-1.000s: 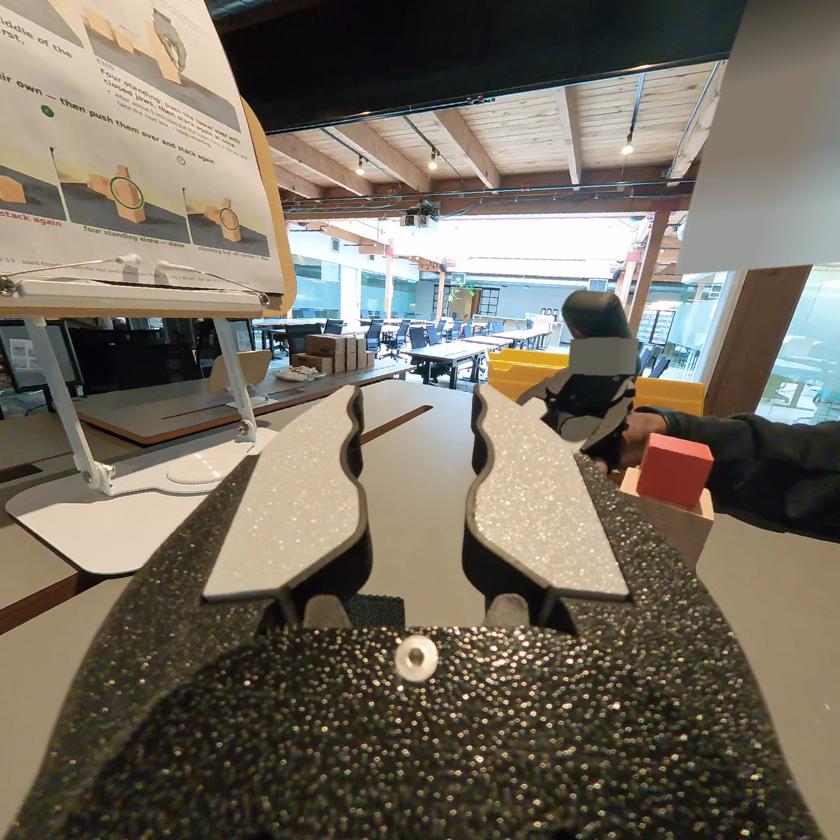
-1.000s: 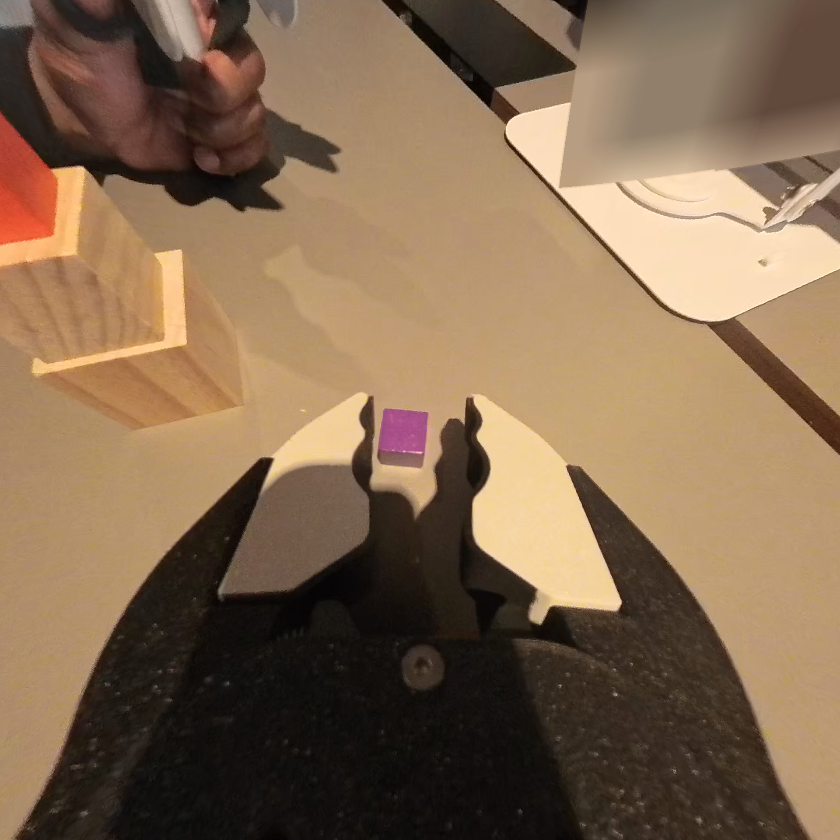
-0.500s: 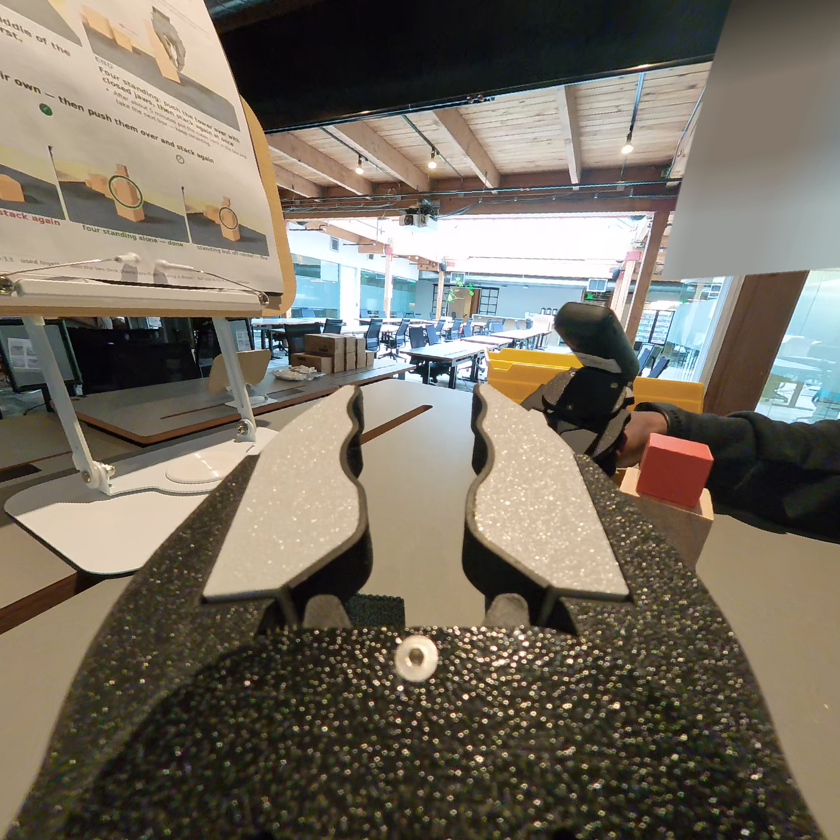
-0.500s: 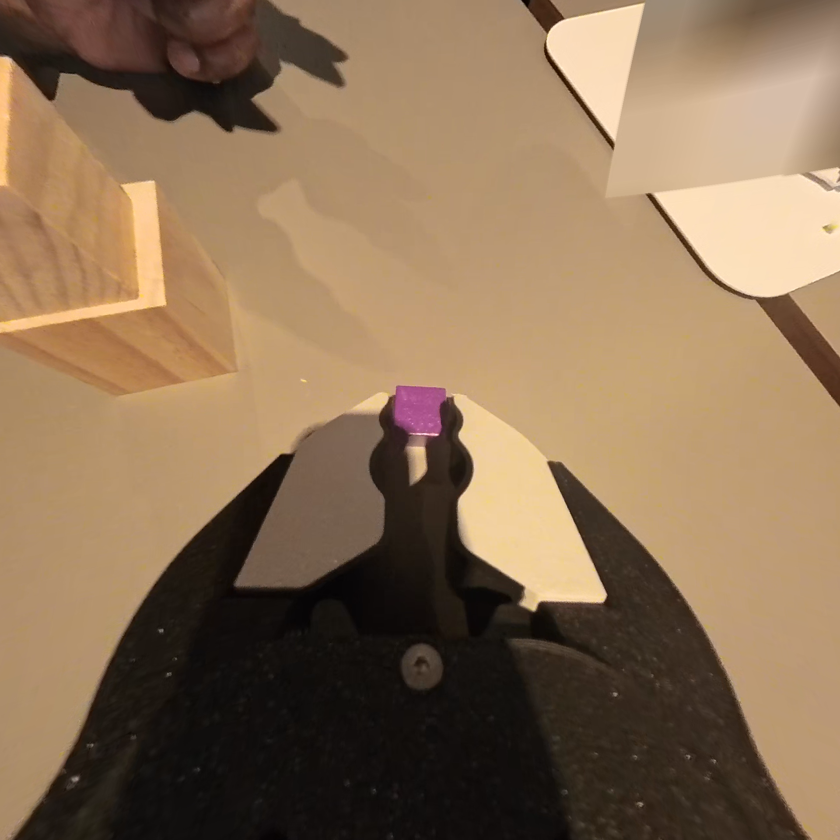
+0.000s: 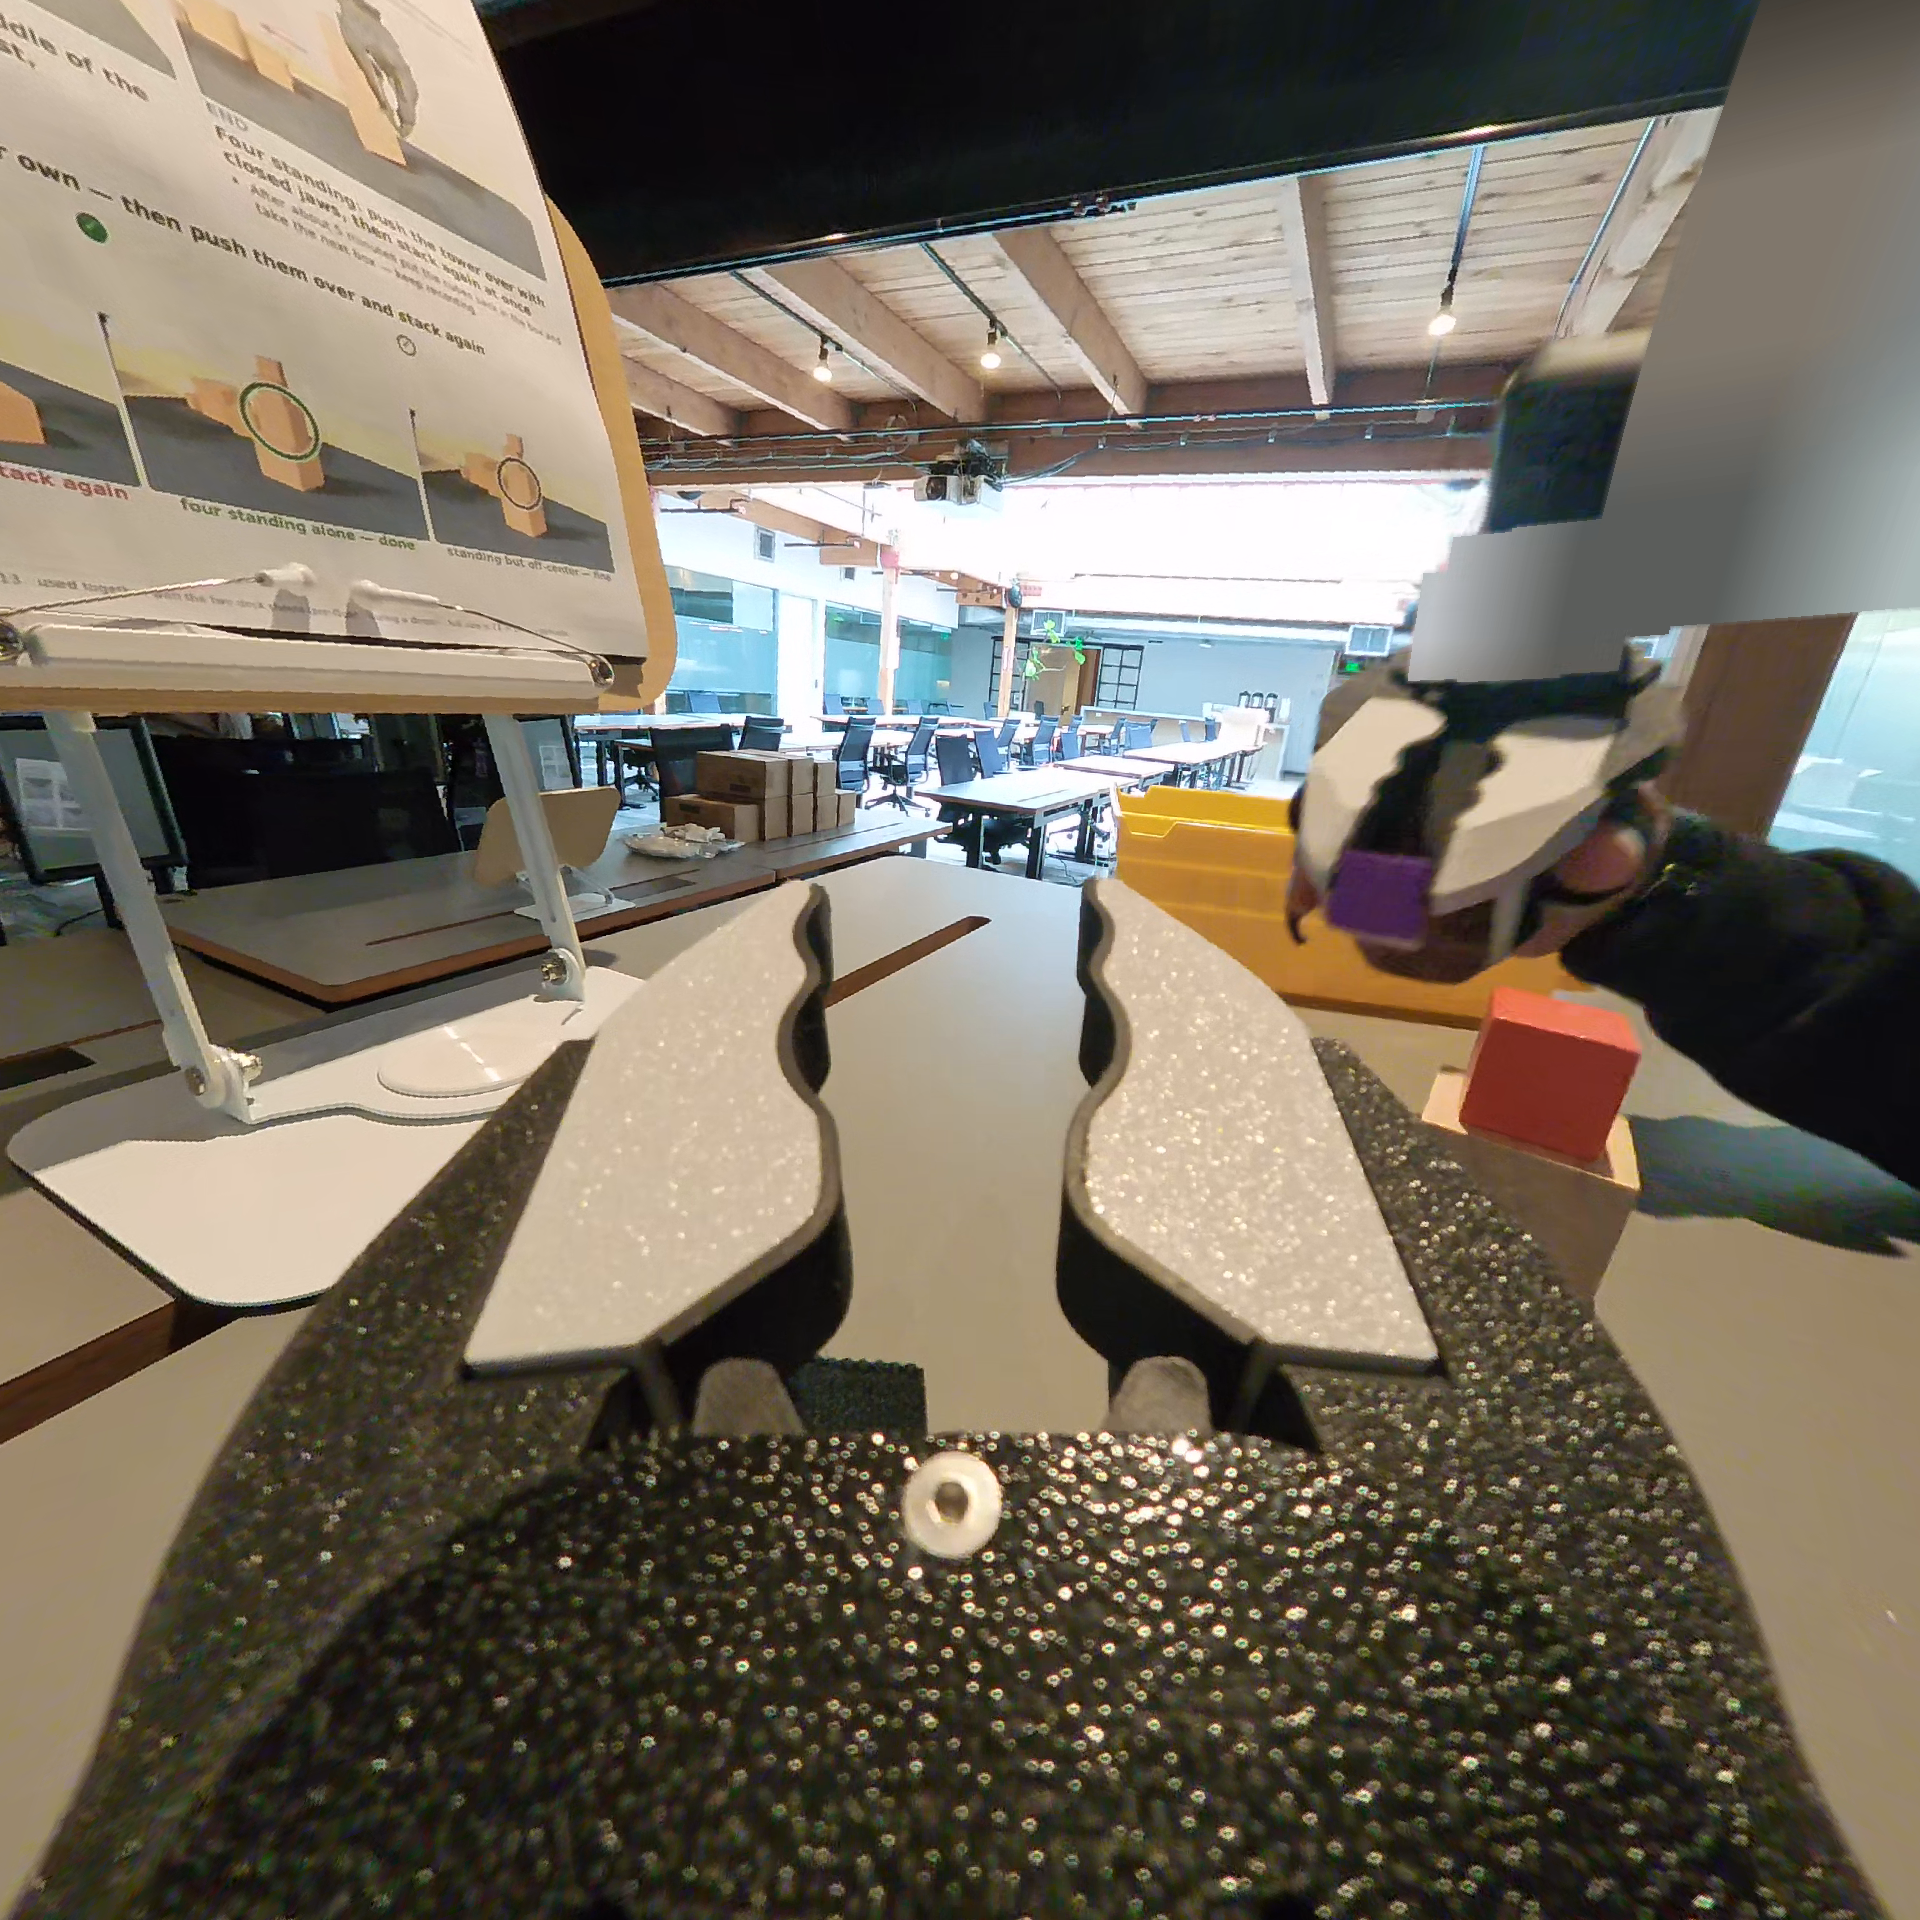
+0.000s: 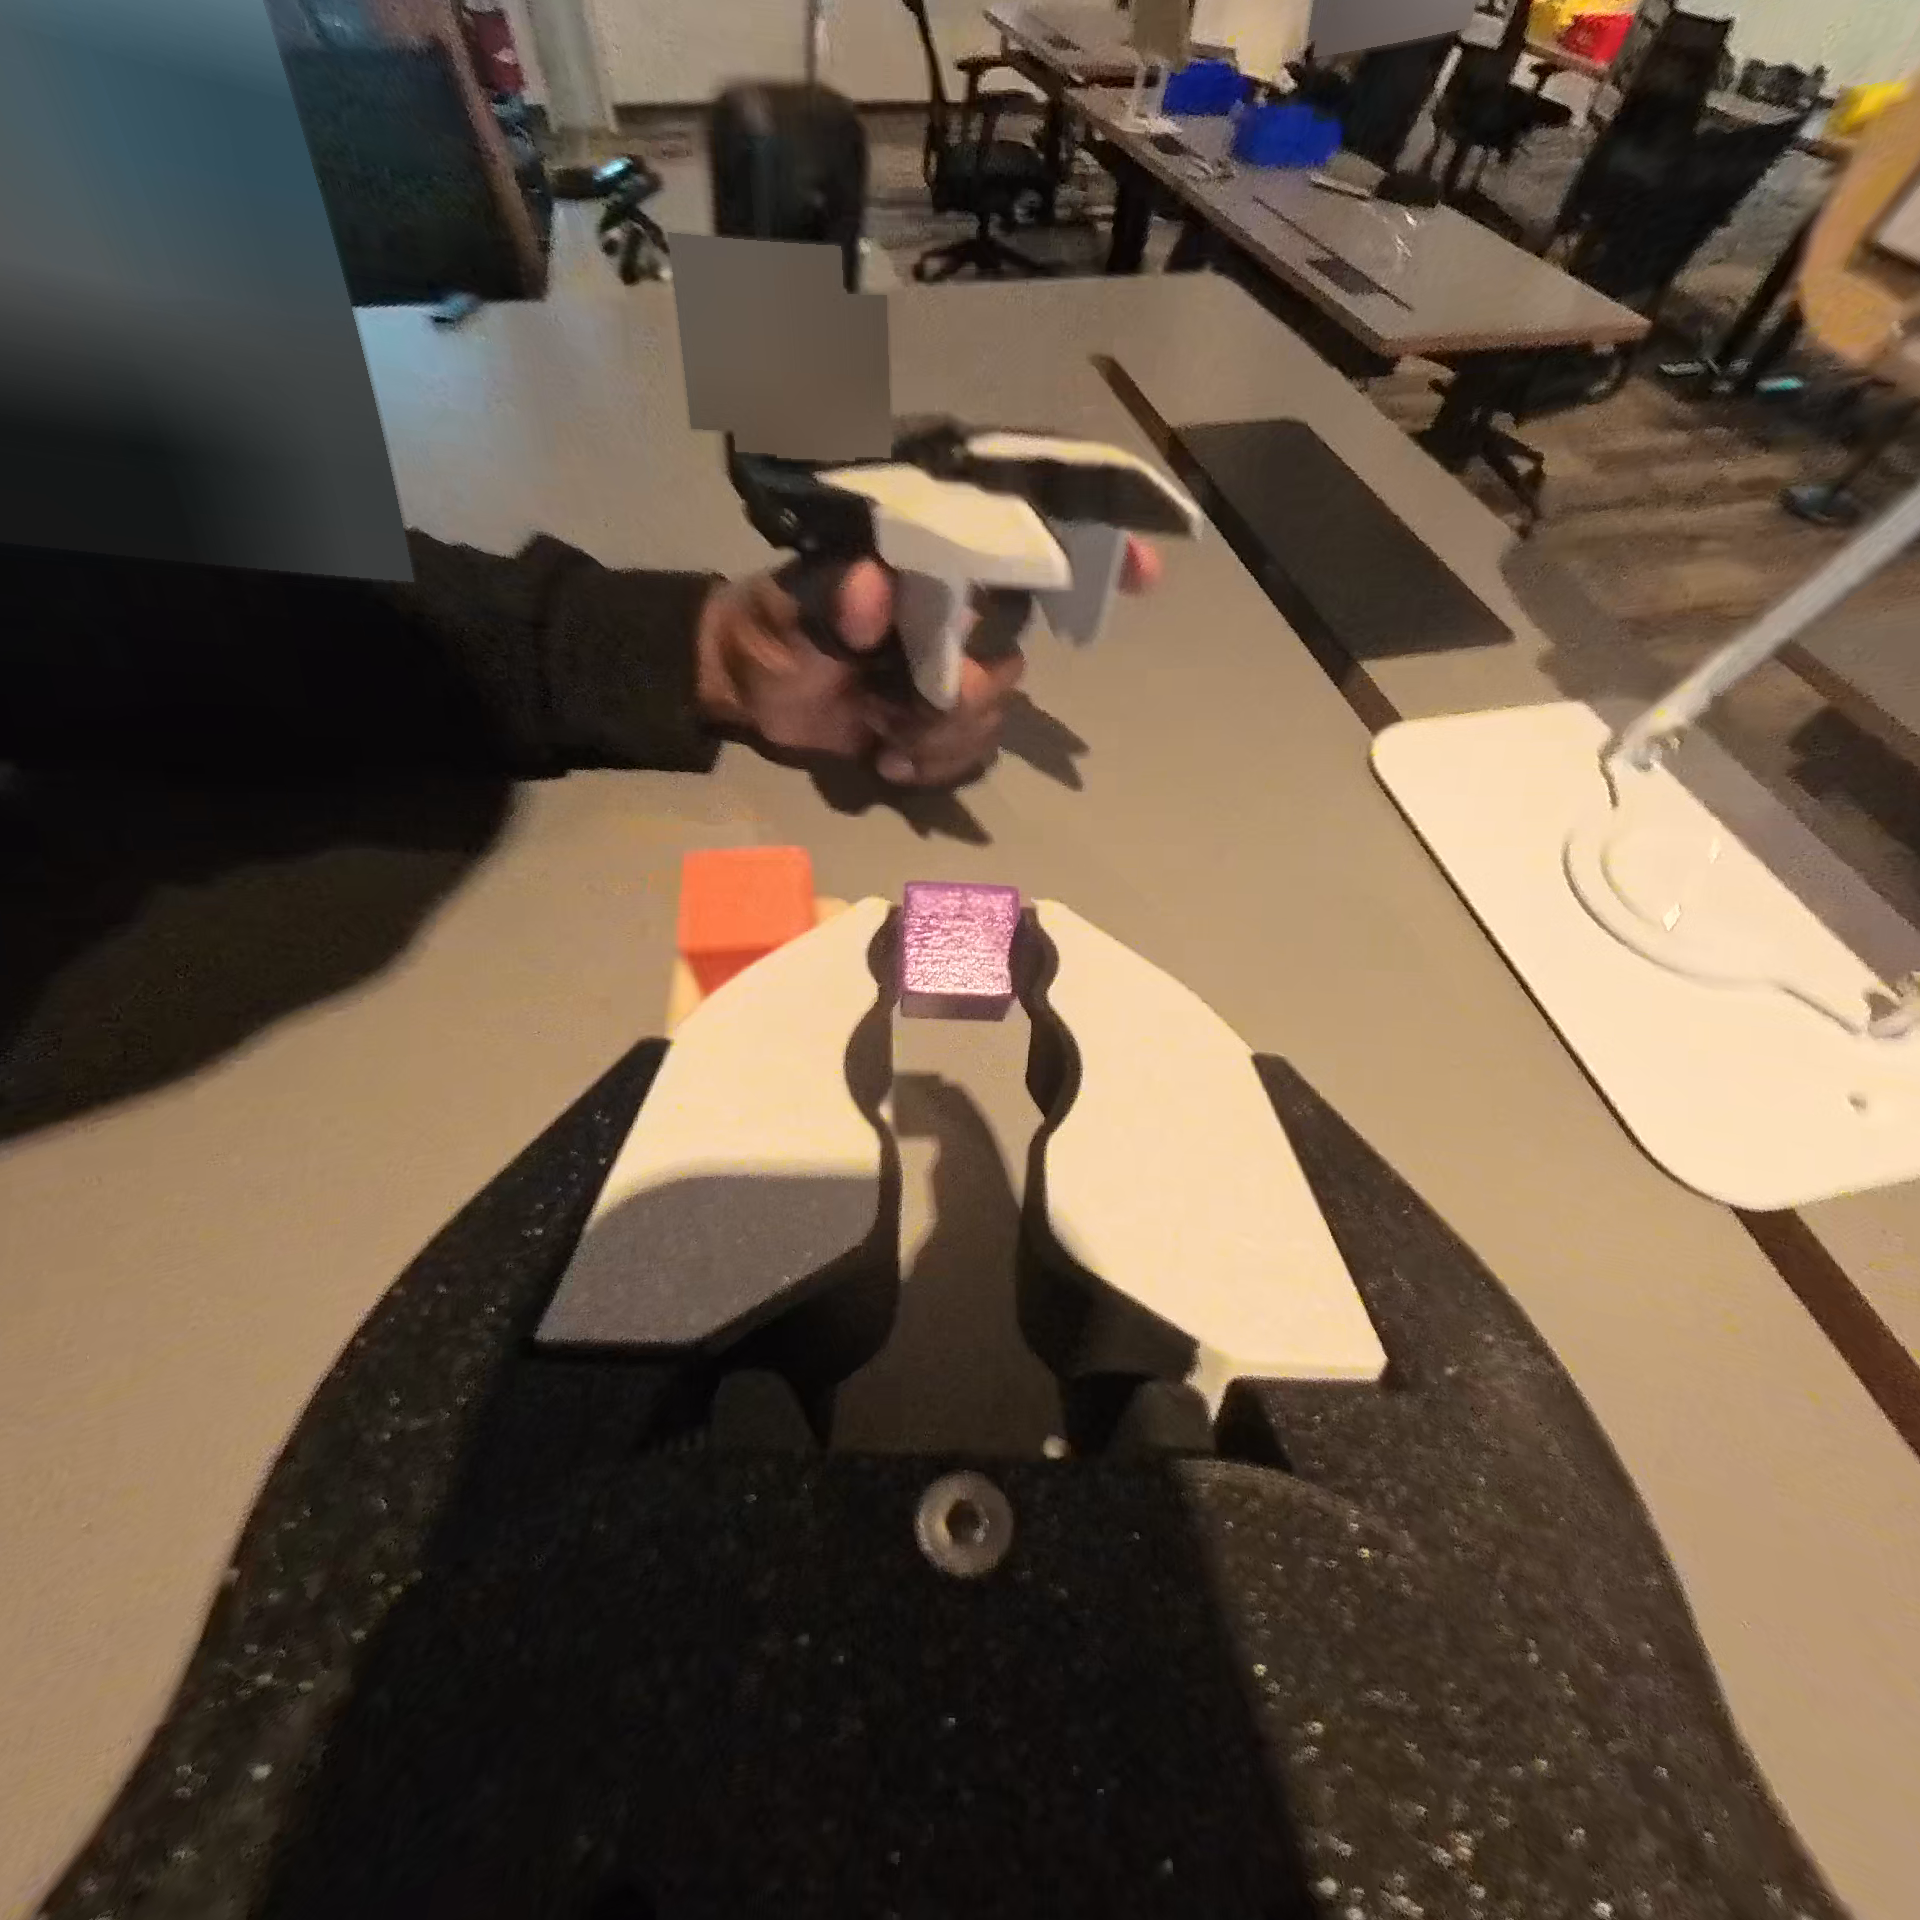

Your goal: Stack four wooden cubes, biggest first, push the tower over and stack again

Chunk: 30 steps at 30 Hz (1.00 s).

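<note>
Both grippers share one build: the left gripper and right gripper have coarse, glittery black bodies, pale wavy-edged fingers and a round screw behind them. The person wears dark sleeves.

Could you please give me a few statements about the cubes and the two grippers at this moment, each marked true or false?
1. The right gripper holds the purple cube between its fingertips. True.
2. The purple cube rests on the table. False: it is lifted, held in the air above the stack.
3. The left gripper grips the red cube. False: its jaws are open and empty; the red cube sits on the stack.
4. The red cube sits on a plain wooden cube. True.
5. The white base of the document stand is right of the right gripper in the right wrist view. True.
</note>
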Available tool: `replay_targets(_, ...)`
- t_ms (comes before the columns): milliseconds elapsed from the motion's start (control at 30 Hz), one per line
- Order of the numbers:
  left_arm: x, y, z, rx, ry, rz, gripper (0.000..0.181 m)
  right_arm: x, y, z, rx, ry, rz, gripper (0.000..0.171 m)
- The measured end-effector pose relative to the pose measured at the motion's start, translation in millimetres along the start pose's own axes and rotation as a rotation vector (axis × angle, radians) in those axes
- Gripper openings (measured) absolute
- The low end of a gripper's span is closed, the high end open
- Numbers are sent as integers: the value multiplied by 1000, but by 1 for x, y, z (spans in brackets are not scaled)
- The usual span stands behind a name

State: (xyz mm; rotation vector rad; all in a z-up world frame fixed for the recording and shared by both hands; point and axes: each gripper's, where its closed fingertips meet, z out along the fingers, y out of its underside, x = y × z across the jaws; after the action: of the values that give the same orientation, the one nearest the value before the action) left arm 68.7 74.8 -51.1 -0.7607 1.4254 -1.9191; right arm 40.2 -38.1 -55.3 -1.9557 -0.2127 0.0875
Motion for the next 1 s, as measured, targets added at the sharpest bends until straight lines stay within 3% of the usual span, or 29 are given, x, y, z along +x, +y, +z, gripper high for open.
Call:
replay_targets(233,0,0,0,-4,0,2,45,-39,-18,10,-85,-57,-49,21)
replay_targets(1000,1,2,2,-11,6,0,45,-46,0,27,-163,-74,-71,22)
